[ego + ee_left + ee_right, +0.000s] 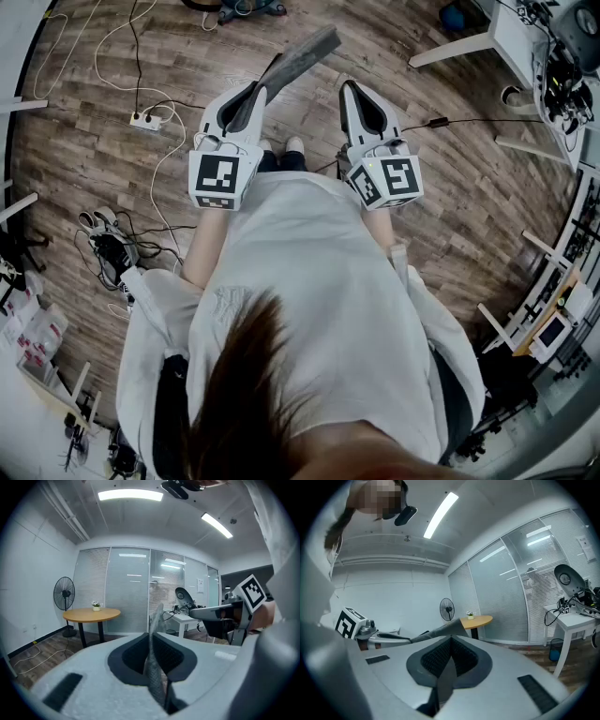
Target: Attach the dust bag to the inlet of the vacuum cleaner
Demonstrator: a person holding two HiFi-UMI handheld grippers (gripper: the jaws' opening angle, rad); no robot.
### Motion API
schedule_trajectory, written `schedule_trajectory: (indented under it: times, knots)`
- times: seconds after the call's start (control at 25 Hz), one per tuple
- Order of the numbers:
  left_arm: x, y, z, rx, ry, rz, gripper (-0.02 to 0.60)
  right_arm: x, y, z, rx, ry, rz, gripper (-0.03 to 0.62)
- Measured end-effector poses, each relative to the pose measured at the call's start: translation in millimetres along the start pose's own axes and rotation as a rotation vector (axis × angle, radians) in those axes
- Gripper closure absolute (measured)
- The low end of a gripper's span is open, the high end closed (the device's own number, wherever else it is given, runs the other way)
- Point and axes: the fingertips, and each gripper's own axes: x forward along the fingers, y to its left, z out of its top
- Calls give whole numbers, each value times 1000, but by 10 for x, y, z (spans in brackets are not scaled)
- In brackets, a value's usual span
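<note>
Two grippers level above floor [450, 187]: left gripper [253, 94] clenched on grey dust bag [305, 54]; right gripper [350, 89] clenched, empty. Note: vacuum inlet unseen; locate first, keep bag taut.

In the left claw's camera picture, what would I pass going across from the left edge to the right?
First a standing fan, then a round wooden table, then the grey dust bag in the middle, then the right claw.
</note>
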Motion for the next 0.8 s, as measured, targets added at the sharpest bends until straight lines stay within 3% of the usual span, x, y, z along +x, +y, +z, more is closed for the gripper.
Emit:
schedule_trajectory:
  times: [0.8]
  knots:
    - [-241,-33,-40,56,-8,15,543,-59,224,22,-19,-23,87,592]
